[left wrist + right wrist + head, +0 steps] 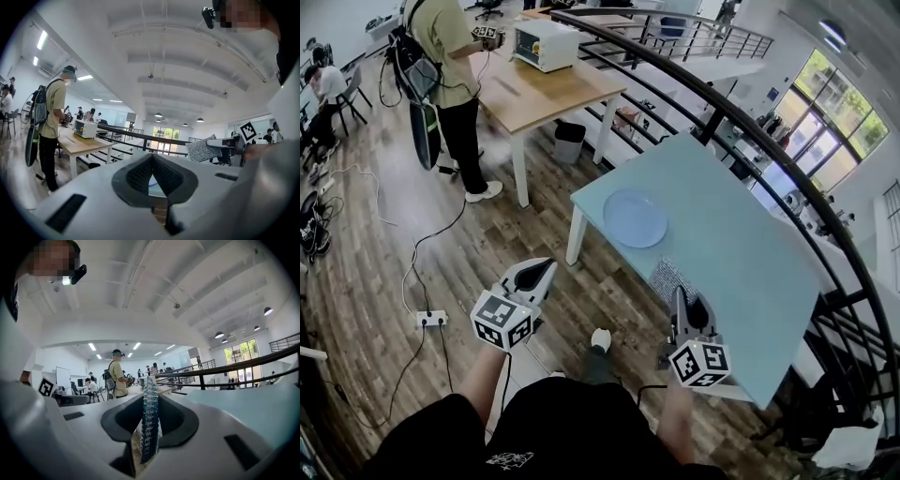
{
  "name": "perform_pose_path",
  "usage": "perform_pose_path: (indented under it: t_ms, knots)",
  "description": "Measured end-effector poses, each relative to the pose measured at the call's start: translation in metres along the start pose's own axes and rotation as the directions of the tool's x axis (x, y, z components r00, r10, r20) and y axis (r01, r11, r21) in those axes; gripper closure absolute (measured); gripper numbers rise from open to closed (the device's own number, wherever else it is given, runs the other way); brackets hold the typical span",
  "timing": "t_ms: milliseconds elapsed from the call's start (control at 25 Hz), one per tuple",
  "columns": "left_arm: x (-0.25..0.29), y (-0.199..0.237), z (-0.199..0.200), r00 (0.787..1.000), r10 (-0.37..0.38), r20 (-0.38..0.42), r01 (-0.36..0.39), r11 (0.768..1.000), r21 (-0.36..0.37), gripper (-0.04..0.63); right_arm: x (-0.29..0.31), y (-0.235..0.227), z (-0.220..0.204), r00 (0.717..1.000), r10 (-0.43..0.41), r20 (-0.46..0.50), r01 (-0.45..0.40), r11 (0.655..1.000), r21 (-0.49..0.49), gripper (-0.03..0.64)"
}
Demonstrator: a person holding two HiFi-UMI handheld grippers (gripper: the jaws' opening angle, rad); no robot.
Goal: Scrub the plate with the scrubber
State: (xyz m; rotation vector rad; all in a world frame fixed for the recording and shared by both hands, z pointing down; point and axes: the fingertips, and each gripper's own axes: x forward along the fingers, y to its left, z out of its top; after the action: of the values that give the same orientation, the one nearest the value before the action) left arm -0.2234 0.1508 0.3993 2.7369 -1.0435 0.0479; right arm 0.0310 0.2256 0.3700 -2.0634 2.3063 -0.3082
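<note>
Pale-blue tabletop (pixel 741 262) beside a dark railing (pixel 712 103), over a wood floor (pixel 375 281).
The plate (pixel 635 218) lies flat near the tabletop's left end. The scrubber (pixel 667 278) stands on edge, pinched in the right tool (pixel 680 298) above the near edge, apart from the plate. The left tool (pixel 548 267) is clenched on nothing, out over the floor left of the tabletop. Farther off, 1 person (pixel 455 84) stands at a wooden tabletop (pixel 553 89) carrying a small oven (pixel 546 45).
</note>
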Motion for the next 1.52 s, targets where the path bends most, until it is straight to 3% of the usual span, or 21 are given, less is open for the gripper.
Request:
perform_pose_path:
  t_ms: [320, 760, 1040, 1520]
  knots:
    - [0.057, 0.016, 0.009, 1.0, 0.027, -0.005, -0.026, 1.0, 0.017, 0.586, 0.047, -0.045, 0.008, 0.999, 0.018, 0.034, -0.021, 0.995, 0.092, 0.532]
    - [0.149, 0.024, 0.012, 0.996, 0.06, -0.058, -0.059, 0.998, 0.02, 0.586, 0.129, -0.115, 0.007, 0.997, 0.052, -0.052, -0.049, 0.997, 0.054, 0.532]
    - [0.198, 0.034, 0.01, 0.993, 0.086, -0.082, -0.089, 0.996, -0.028, 0.586, 0.179, -0.149, 0.002, 0.99, 0.107, -0.093, -0.097, 0.989, 0.112, 0.534]
    - [0.273, 0.033, -0.031, 0.964, 0.148, -0.223, -0.161, 0.986, -0.045, 0.586, 0.229, -0.211, -0.026, 0.961, 0.176, -0.212, -0.148, 0.979, 0.144, 0.533]
